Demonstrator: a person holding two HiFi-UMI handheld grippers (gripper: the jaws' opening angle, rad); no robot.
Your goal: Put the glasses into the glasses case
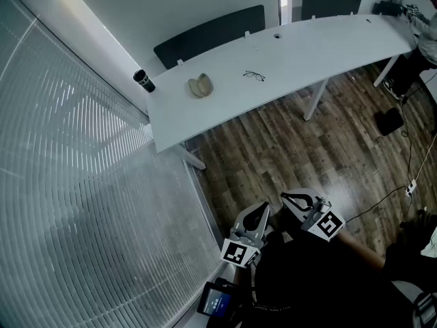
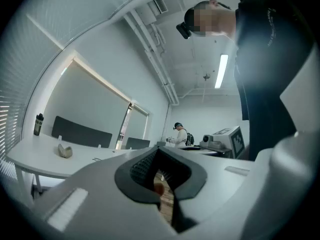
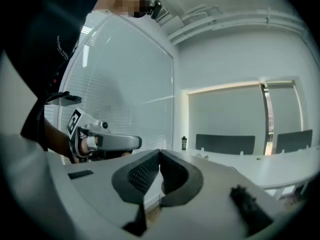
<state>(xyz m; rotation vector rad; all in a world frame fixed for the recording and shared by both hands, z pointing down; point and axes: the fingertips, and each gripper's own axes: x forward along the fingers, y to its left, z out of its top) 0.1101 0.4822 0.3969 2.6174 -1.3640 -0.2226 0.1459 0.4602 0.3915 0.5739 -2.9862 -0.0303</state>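
Note:
The thin black glasses lie on the long white table, far ahead of me. The beige glasses case lies open to their left; it also shows in the left gripper view. Both grippers are held low and close to my body, over the wooden floor and well short of the table. My left gripper is shut with nothing in it, its pads meeting at the tip. My right gripper is likewise shut and empty. The left gripper shows in the right gripper view.
A black tumbler stands at the table's left end. Dark chairs line the far side. A glass wall with blinds runs along my left. A person stands at the far right; a dark bag and cables lie on the floor.

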